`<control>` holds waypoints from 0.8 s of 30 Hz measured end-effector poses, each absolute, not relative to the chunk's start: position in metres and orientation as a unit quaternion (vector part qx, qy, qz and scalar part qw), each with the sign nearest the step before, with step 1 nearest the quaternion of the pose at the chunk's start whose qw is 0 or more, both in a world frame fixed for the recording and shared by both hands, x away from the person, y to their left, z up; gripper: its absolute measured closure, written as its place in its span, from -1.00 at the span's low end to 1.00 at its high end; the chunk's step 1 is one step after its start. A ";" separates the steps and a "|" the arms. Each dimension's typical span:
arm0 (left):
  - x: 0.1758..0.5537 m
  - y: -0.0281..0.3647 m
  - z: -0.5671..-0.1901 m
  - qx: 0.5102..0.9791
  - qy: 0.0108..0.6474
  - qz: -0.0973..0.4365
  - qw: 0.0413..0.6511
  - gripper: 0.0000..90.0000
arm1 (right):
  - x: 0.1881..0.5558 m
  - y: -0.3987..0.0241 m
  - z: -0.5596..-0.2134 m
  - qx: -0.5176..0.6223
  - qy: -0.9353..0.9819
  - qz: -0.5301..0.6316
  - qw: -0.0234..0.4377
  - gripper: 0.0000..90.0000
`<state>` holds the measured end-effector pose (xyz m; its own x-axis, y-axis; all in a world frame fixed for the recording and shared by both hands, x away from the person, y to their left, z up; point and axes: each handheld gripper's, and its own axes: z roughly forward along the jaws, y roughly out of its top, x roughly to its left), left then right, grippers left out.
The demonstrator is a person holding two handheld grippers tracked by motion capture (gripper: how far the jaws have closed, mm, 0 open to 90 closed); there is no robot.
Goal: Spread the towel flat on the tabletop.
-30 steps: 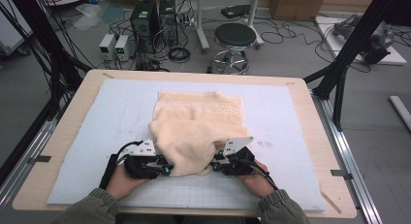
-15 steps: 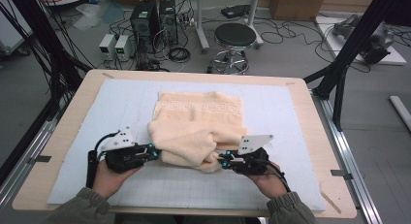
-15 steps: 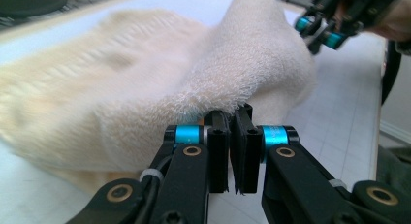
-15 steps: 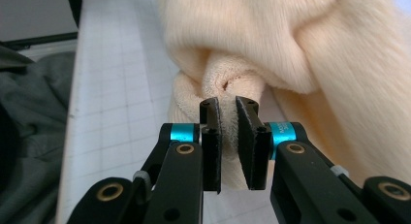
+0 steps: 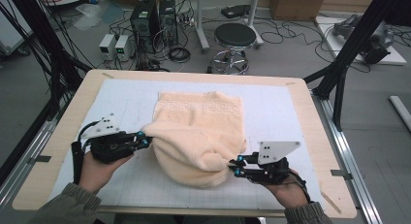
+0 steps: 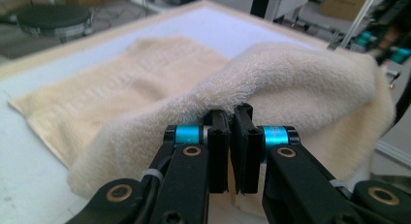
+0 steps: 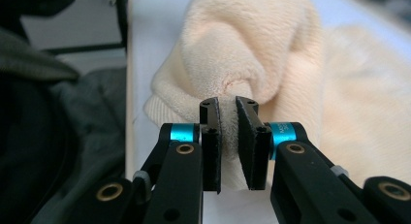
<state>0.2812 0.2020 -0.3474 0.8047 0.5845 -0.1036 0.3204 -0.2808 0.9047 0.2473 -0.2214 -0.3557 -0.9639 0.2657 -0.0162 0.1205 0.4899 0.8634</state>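
Peach terry towel (image 5: 198, 136), soft, light, floppy: it sags into a hanging belly wherever unsupported, so grip corners or the hem, never the middle. Nearest, at the table's 6 o'clock edge, the person's sleeves and hands come in. The left gripper (image 5: 144, 139) sits at about 8 o'clock of the towel, its jaws clamped tight on a bunched near corner; in the left gripper view the pads (image 6: 219, 136) are nearly touching with pile squeezed between. The right gripper (image 5: 234, 167) is at about 4 o'clock, lower and nearer the person; its jaws have just been closing and now pinch a thick fold of towel edge, with pads (image 7: 211, 136) slightly apart and cloth filling the gap. Both grippers lie roughly level, pointing inward at each other, with grey plates on top. Between them the lifted near half droops in a rounded fold over the white gridded mat (image 5: 276, 112). Farther out, toward 12 o'clock, the far half lies flat on the mat, patterned border along the far hem. Grip looks secure; my guess is the fuzzy pile resists slipping, but the slack middle will drag if moved low.
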 end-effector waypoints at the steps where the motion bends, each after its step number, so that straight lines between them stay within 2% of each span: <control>1: 0.281 0.202 -0.347 0.790 0.286 0.125 0.527 0.89 | 0.249 -0.218 -0.365 0.111 0.868 0.481 0.056 0.79; 4: 0.300 0.188 -0.369 0.804 0.300 0.116 0.500 0.87 | 0.255 -0.208 -0.382 0.109 0.880 0.462 0.032 0.67; 6: 0.315 0.172 -0.386 0.818 0.306 0.108 0.476 0.85 | 0.262 -0.206 -0.385 0.117 0.872 0.474 0.039 0.58; 10: 0.324 0.161 -0.395 0.830 0.303 0.105 0.456 0.71 | 0.285 -0.214 -0.389 0.163 0.852 0.494 0.046 0.48; 14: 0.318 0.169 -0.392 0.838 0.291 0.100 0.451 0.42 | 0.296 -0.215 -0.393 0.177 0.849 0.496 0.047 0.43; 18: 0.308 0.181 -0.392 0.832 0.290 0.103 0.462 0.22 | 0.296 -0.209 -0.397 0.173 0.857 0.483 0.051 0.39; 22: 0.295 0.196 -0.401 0.832 0.294 0.089 0.461 0.18 | 0.295 -0.197 -0.406 0.169 0.873 0.456 0.043 0.30; 24: 0.288 0.196 -0.413 0.845 0.289 0.062 0.446 0.17 | 0.294 -0.191 -0.414 0.166 0.881 0.441 0.039 0.25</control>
<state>0.2884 0.1956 -0.4127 0.8249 0.5444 -0.1522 0.4330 -0.4355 0.7893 0.2944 -0.1906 -0.4135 -0.9415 0.3279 0.0779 0.2590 0.5562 0.7896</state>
